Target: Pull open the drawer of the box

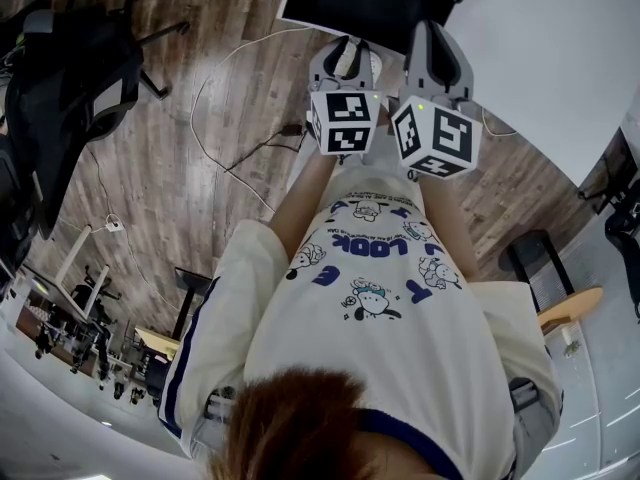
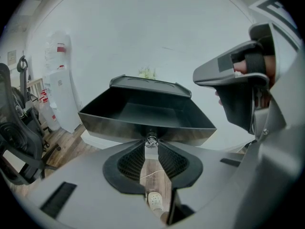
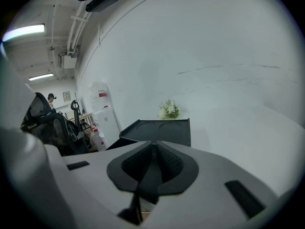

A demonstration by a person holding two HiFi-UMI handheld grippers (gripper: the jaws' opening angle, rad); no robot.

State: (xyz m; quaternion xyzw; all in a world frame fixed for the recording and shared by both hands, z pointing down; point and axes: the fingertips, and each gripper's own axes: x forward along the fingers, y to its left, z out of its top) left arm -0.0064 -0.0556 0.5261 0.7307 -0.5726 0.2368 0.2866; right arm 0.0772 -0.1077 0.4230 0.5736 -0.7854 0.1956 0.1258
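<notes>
- The left gripper had its jaws pinched narrow, the tips closed on the small knob at the middle of the drawer front
- The drawer lay straight ahead of those tips, a black open tray seen from its front edge, bare inside, its long side running left to right across the line of the jaws
- It stood well out from the box, whose flat top showed just behind and above the tray's far wall, so the pull looked largely done
- The pull axis ran from the box straight back along the left jaws toward the person; any further travel would call for a straight draw along that line, not sideways
- The right gripper had its jaws pressed together with nothing between them; it hovered just beside the left one, on its right and seemingly a little higher, touching neither drawer nor box
- The box sat at the edge of a white table, and the drawer seemed to reach out past that edge above the wood floor
- The left gripper was on the task's thing; the right was near but idle
</notes>
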